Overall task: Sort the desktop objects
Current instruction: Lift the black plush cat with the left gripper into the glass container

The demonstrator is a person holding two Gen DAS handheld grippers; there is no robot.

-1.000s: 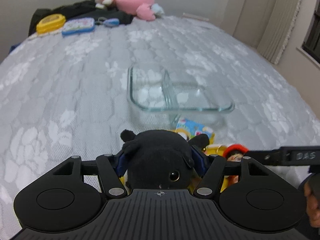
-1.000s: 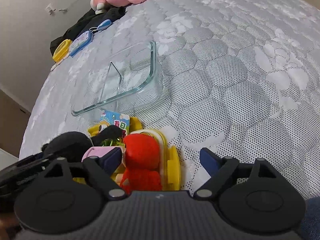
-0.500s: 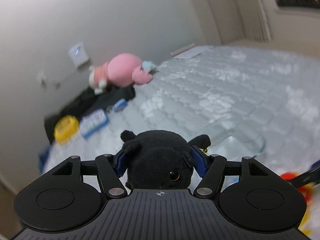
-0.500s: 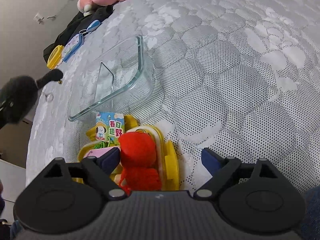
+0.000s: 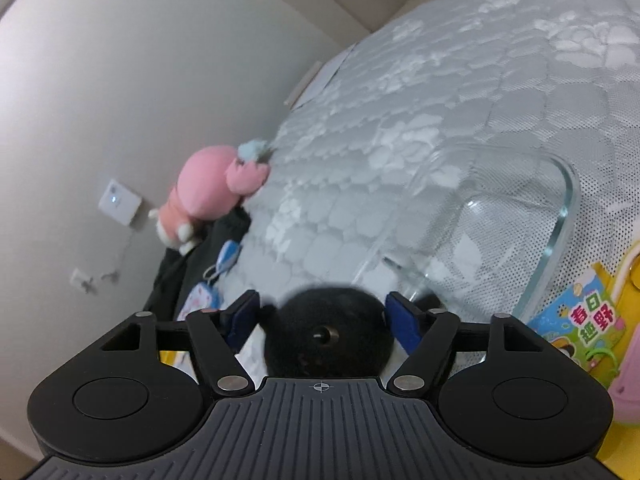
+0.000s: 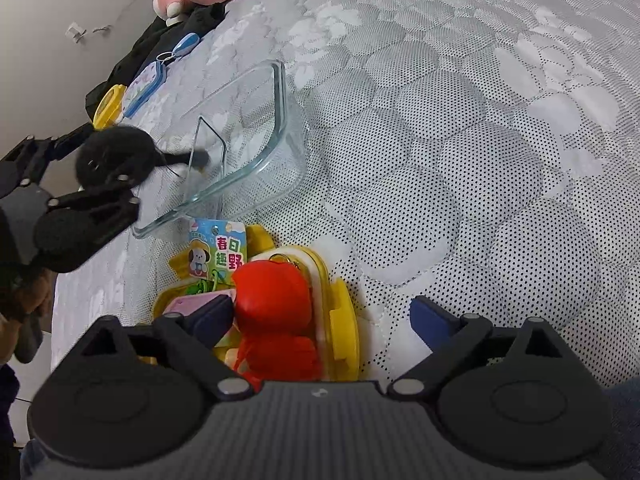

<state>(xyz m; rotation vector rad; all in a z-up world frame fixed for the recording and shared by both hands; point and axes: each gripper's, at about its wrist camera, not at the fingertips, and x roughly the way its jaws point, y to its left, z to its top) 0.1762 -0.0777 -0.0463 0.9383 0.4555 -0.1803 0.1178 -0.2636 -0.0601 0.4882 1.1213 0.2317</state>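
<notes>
Black plush [image 5: 326, 336], blurred, half hidden between opening left jaws.

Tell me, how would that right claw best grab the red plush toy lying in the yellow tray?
Probably around the red plush toy at its round head, coming down from above. The head bulges above the yellow tray rim, so fingers can straddle it. The right gripper is opening, one finger already beside the head.

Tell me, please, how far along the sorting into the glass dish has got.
Nothing is sorted yet: the glass dish looks empty. In hand: the left gripper, jaws opening, carries the black plush at its edge. Left: the red plush between the opening right gripper's fingers.
</notes>
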